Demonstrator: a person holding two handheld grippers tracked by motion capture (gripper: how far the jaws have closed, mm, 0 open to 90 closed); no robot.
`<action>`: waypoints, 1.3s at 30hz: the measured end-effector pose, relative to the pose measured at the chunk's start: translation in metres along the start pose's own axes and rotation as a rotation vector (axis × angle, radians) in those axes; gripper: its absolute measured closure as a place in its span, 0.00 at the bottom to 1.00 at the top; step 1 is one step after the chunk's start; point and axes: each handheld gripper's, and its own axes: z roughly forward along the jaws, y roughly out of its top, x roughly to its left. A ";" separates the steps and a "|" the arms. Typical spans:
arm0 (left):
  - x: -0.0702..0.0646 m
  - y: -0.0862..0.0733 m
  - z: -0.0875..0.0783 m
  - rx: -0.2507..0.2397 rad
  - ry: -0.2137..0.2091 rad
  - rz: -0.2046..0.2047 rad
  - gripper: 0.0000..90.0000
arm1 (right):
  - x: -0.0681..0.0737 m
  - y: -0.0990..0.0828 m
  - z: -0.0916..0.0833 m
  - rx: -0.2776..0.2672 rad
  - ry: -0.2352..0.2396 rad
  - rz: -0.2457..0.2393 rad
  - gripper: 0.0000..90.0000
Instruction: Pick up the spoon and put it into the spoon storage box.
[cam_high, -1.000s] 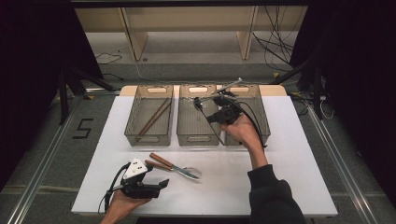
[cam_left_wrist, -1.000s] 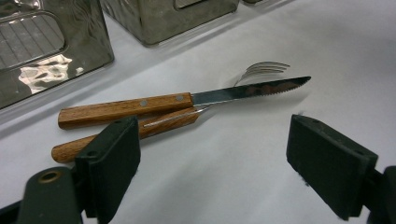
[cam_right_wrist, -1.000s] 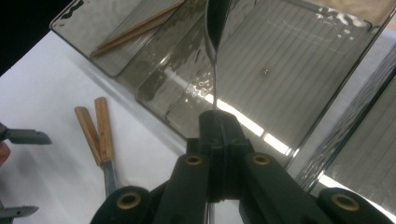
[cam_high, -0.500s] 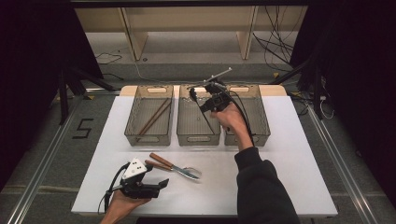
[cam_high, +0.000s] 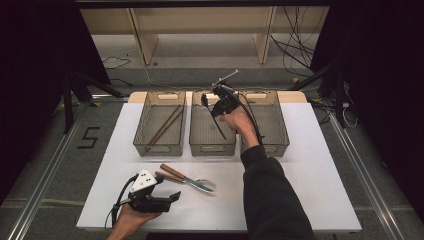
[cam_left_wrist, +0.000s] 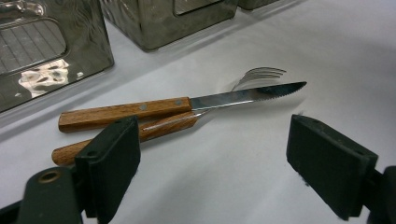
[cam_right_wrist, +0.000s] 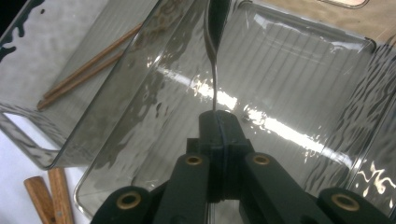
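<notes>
My right gripper hangs over the middle smoky plastic bin, shut on a slim metal utensil whose far end points down into that bin. The utensil shows as a thin dark line below the hand. My left gripper rests at the table's front left, jaws open and empty. Just beyond its pads lie a wooden-handled knife and a wooden-handled fork, side by side on the white table top.
Three bins stand in a row at the back. The left bin holds a pair of brown chopsticks. The right bin sits behind my right forearm. Black curtains flank the table, and cables trail behind it.
My right hand has carried the utensil leftward from above the right bin to above the middle bin, slightly lower. The left gripper, knife and fork have stayed put.
</notes>
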 end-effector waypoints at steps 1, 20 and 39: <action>0.000 0.000 0.000 -0.002 0.000 -0.002 0.19 | 0.000 0.001 0.001 -0.001 -0.004 0.000 1.00; 0.001 0.000 -0.001 -0.003 0.002 -0.003 0.19 | 0.010 -0.003 0.025 0.040 0.010 0.007 0.77; 0.002 -0.001 -0.001 -0.007 0.015 -0.009 0.19 | 0.040 -0.050 -0.033 -0.131 0.155 -0.196 0.44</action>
